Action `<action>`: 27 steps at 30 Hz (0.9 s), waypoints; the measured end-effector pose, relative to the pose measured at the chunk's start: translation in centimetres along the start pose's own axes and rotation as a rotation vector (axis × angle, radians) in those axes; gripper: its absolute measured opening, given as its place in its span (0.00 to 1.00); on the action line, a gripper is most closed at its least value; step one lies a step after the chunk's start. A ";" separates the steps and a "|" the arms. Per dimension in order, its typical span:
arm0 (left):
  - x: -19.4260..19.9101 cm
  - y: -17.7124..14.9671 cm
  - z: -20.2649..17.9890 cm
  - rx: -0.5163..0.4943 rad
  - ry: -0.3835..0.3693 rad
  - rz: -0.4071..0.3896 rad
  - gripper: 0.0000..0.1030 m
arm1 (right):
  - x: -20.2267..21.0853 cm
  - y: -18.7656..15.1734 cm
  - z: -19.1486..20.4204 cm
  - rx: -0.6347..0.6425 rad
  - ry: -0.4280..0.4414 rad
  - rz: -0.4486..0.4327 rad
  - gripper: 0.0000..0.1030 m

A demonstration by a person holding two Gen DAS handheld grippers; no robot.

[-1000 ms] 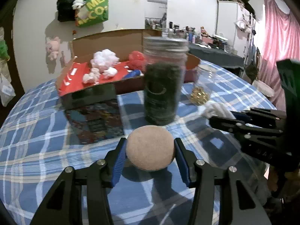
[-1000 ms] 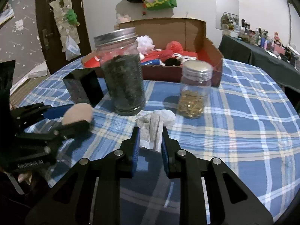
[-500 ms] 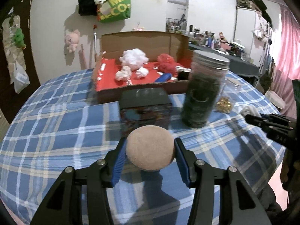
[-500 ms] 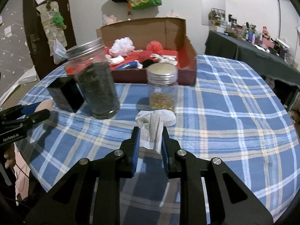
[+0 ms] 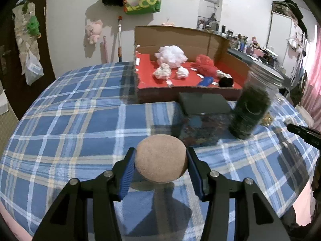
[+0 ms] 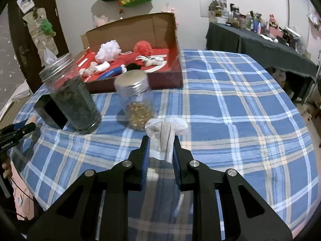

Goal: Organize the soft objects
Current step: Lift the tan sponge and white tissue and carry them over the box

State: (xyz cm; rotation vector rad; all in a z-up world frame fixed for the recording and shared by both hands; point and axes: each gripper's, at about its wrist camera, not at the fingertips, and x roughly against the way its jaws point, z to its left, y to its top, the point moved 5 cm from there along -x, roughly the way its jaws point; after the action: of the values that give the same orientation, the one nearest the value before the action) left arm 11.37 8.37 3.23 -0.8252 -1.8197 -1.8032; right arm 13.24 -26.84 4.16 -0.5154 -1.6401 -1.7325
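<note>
Left gripper is clamped on a tan round sponge, blue pads pressing both its sides, sponge held above the blue plaid tablecloth. Ahead of it and slightly right sits a dark box on the cloth; further right a tall jar of dark stuff with a metal lid (blurred). Well beyond those, the cardboard box with a red floor holds the soft things: a white puff, a red puff, small white balls, a black pompom.

Right gripper is pinched together on a white crumpled cloth, the fabric sticking up and forward out of the pads. Just ahead of it to the left stands a small jar of gold bits; further left the tall dark jar again, with the dark box behind it. The open cardboard box lies beyond both jars. At the far left edge of the right wrist view the other gripper's tip shows, with a bit of the tan sponge (mostly hidden). Right of the held cloth only bare tablecloth.
</note>
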 end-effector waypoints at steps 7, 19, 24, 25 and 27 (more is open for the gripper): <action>-0.8 1.3 1.5 0.012 -0.018 0.010 0.51 | -0.4 1.3 -1.8 -0.039 0.012 0.021 0.20; -2.7 3.6 3.3 -0.002 -0.077 0.039 0.51 | -2.2 3.9 -4.0 -0.096 0.116 0.081 0.20; -3.3 4.6 3.5 -0.021 -0.119 0.051 0.51 | -2.9 4.9 -4.3 -0.105 0.186 0.107 0.20; -3.5 4.8 3.5 -0.032 -0.118 0.054 0.51 | -3.1 5.1 -4.4 -0.109 0.196 0.113 0.20; -3.7 5.1 3.5 -0.042 -0.124 0.061 0.51 | -3.7 5.5 -4.6 -0.120 0.232 0.137 0.20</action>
State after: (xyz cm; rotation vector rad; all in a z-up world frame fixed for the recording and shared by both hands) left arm 17.91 11.32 4.21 -1.0182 -1.8173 -1.7929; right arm 20.43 -30.37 4.90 -0.4525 -1.3156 -1.7250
